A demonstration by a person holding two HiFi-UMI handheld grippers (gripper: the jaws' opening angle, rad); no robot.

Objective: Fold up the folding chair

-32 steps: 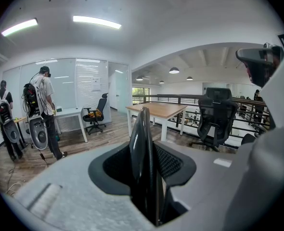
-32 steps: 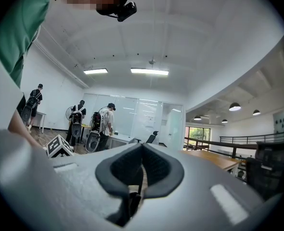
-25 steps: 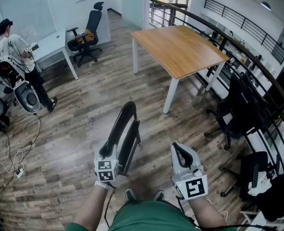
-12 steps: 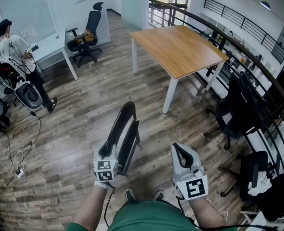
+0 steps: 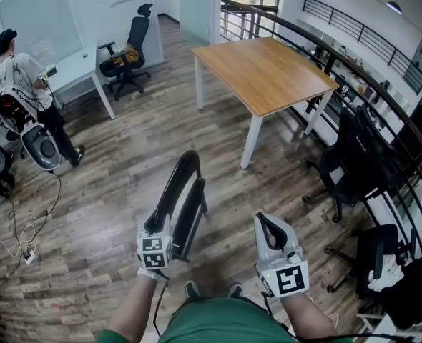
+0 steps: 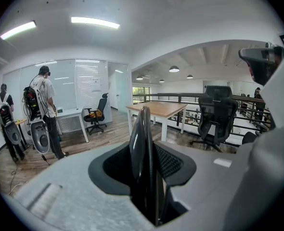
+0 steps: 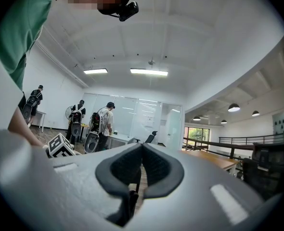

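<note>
Ahead of both grippers, over a floor point(image 5: 111, 184) of worn wood planks, stands a broad wooden table point(image 5: 265, 73) on white legs. A curved dark railing point(image 5: 383, 106) and black office chairs point(image 5: 350, 166) lie off the right gripper's side. The folding chair point(image 5: 182, 199), slim, black and round-topped, stands nearly flat directly before the left gripper point(image 5: 158, 231), whose jaws pinch its glossy upper edge, while the right gripper point(image 5: 270, 227) beside it has its ribbed dark pads pressed together, empty.
</note>
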